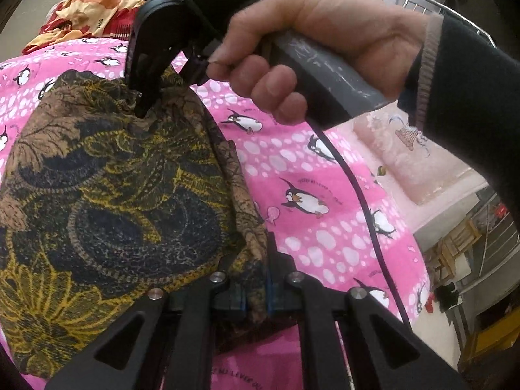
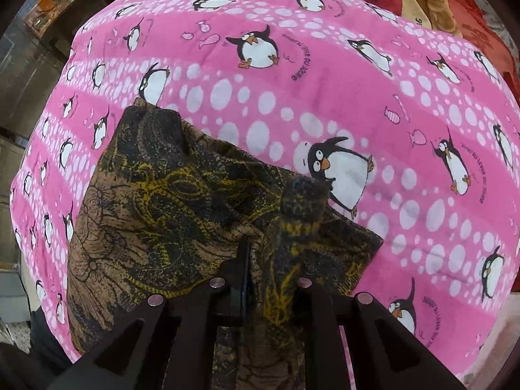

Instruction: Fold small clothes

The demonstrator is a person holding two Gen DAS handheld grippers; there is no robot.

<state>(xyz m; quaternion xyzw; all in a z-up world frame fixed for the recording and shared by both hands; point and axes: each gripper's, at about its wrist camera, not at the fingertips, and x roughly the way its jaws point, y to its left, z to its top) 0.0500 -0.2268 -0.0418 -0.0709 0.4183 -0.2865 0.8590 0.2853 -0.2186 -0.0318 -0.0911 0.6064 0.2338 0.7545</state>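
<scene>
A brown, black and yellow patterned cloth (image 1: 107,175) lies on a pink penguin-print sheet (image 1: 312,175). My left gripper (image 1: 256,295) is shut on the cloth's near right edge, with fabric bunched between its fingers. My right gripper (image 1: 143,104), held by a hand, is shut on the cloth's far edge in the left wrist view. In the right wrist view the right gripper (image 2: 260,279) pinches a raised fold of the cloth (image 2: 169,214), which drapes over the right finger and hides it.
An orange and red crumpled fabric (image 1: 87,13) lies beyond the sheet (image 2: 325,97). A black cable (image 1: 360,201) runs from the right gripper across the sheet. A pale pink pillow (image 1: 406,159) and furniture (image 1: 461,243) are at the right.
</scene>
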